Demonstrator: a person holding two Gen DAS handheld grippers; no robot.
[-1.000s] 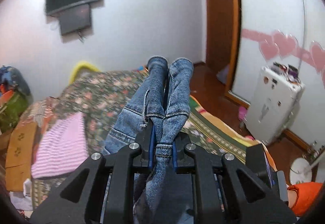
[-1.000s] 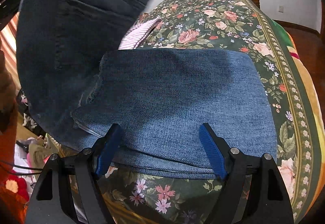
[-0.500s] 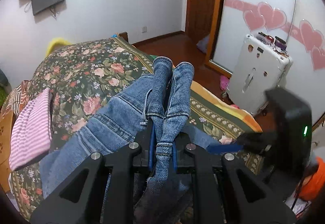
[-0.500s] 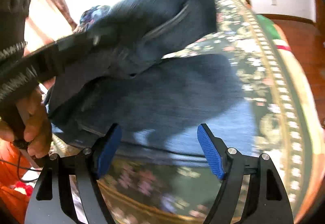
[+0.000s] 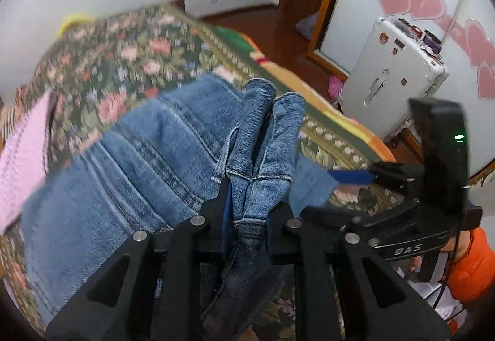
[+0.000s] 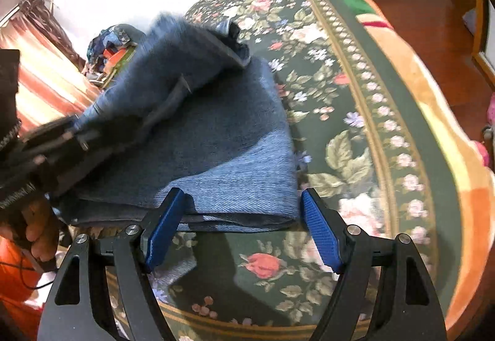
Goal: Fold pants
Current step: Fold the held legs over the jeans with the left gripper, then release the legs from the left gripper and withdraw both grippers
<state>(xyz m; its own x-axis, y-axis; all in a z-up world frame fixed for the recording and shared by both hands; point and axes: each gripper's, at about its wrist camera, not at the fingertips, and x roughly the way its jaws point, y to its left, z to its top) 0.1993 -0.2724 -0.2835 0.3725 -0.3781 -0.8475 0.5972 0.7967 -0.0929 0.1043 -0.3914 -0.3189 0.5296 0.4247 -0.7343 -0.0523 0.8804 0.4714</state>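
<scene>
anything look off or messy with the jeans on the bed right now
Mildly. The jeans are mid-fold: the left gripper pinches a bunched waistband, and the raised half hangs crooked over the flat lower layer on the floral bedspread. The right gripper is open, holding nothing. No damage shows.

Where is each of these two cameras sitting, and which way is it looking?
Left wrist: on the left gripper, looking along its fingers, shut on the jeans, across the bed; the right gripper shows.
Right wrist: on the open right gripper, facing the folded jeans; the person's hand shows.
Both share jeans and bed.
</scene>
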